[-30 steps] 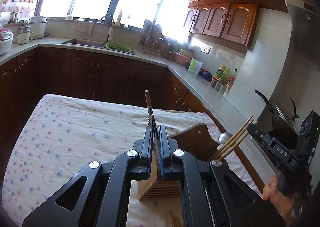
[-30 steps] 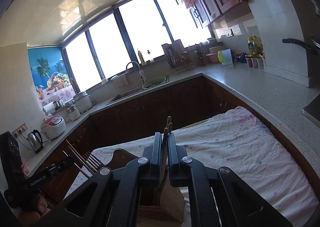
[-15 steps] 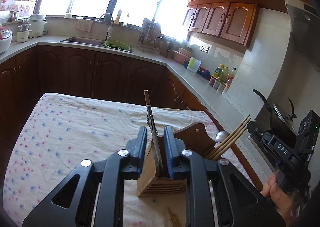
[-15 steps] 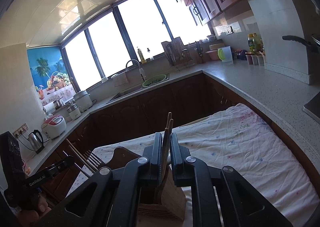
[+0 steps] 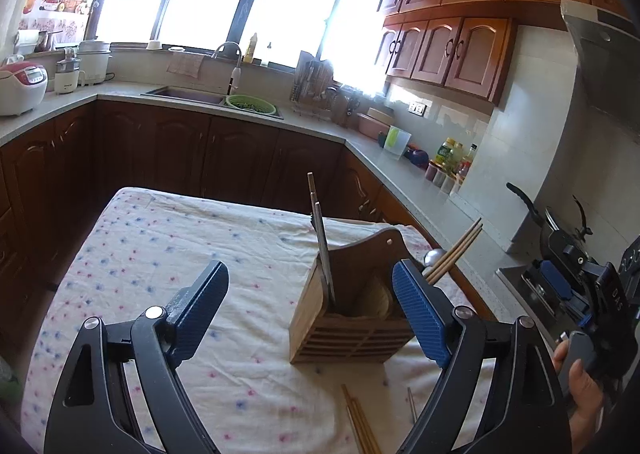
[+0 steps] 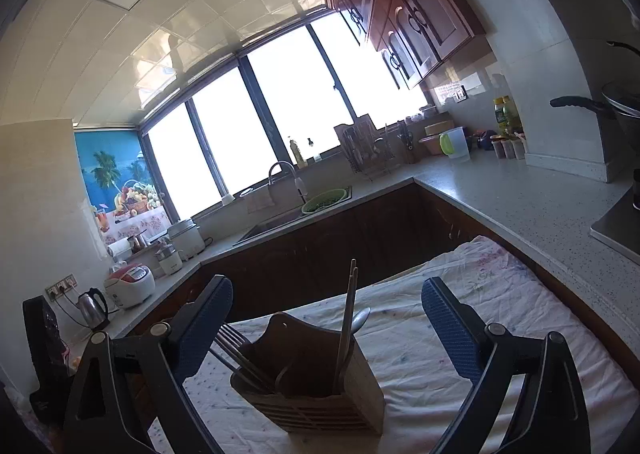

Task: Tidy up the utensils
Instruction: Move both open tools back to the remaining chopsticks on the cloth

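Note:
A wooden utensil holder [image 5: 352, 318] stands on the flowered tablecloth [image 5: 180, 254]. Thin handles [image 5: 320, 230] lean up out of its left compartment. Chopsticks [image 5: 456, 254] and a spoon [image 5: 434, 256] stick out on its right side. My left gripper [image 5: 310, 274] is opening wide just short of the holder, with nothing pressed by its pads. In the right wrist view the holder [image 6: 320, 386] carries forks [image 6: 240, 354], chopsticks [image 6: 348, 318] and a spoon [image 6: 360, 320]. My right gripper [image 6: 327, 286] is also opening, its pads free. It shows at the right edge of the left view as a right gripper [image 5: 560, 286] held by a hand [image 5: 580, 386].
Loose chopsticks [image 5: 360, 426] and a thin metal utensil [image 5: 411, 410] lie on the cloth in front of the holder. A countertop [image 5: 400, 181] with bottles and a pan runs along the right. A sink [image 5: 188, 95] sits under the windows.
Both grippers were shut on thin utensils above the holder. They have let go, spread wide and drawn back. The utensils now stand in the holder.

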